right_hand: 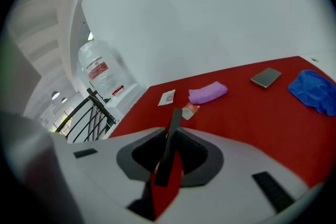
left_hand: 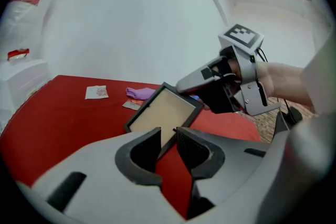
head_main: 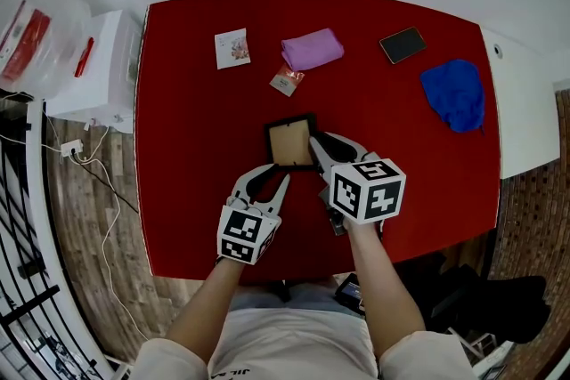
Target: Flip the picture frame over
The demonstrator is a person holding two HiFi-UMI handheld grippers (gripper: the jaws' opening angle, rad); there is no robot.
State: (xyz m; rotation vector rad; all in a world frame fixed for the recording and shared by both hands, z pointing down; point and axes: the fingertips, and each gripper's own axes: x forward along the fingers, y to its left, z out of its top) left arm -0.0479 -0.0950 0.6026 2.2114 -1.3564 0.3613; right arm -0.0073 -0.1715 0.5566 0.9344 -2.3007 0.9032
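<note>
Picture frame [head_main: 289,143], one, tight in right tongs [right_hand: 169,140]; left tongs [left_hand: 168,137] slightly apart round its corner.

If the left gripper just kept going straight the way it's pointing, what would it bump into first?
Most likely the picture frame. Its lower corner sits tilted right at the fingers of the left gripper, in the gap between them. Whether it already touches them is hard to tell.

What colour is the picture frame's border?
Black; the picture frame shows best in the left gripper view.
</note>
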